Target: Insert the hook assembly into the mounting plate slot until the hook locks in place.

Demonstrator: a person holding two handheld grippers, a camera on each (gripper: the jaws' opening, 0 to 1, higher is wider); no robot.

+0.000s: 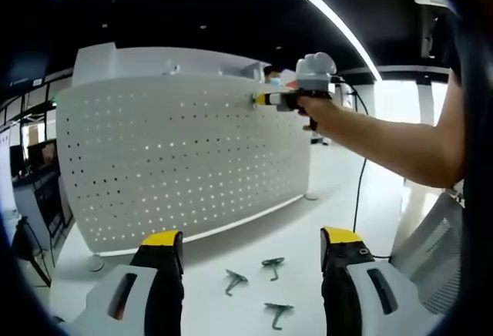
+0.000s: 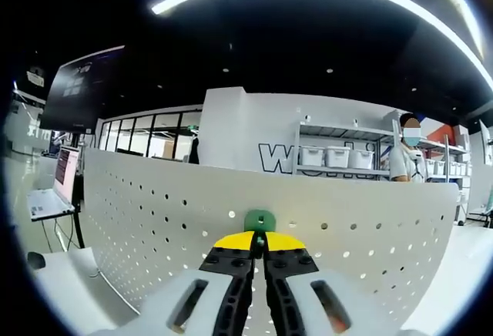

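White surface point(image 1: 308, 236) spreads under a dark ceiling with a long curved light strip, and on it stands the white perforated mounting plate point(image 1: 185, 159), upright and curving across the left gripper view from nine o'clock toward two o'clock. At six o'clock in that view, three green hooks point(image 1: 262, 286) lie loose on the surface between the left gripper's point(image 1: 250, 255) yellow-tipped fingers, which stand wide apart and hold nothing. Toward one o'clock, a person's hand point(image 1: 327, 112) and bare forearm reach in from three o'clock, carrying the right gripper point(image 1: 266, 99) with its tips against the plate's upper right edge.

In the right gripper view the plate point(image 2: 154, 213) runs from nine to three o'clock, with a laptop point(image 2: 54, 189) at nine o'clock and shelves of white bins point(image 2: 339, 155) at two o'clock, beside a standing person point(image 2: 402, 159). At six o'clock the right gripper's point(image 2: 259, 242) fingers are closed together on the green hook assembly point(image 2: 259, 220), whose head sits against the plate's face just above the yellow tips.
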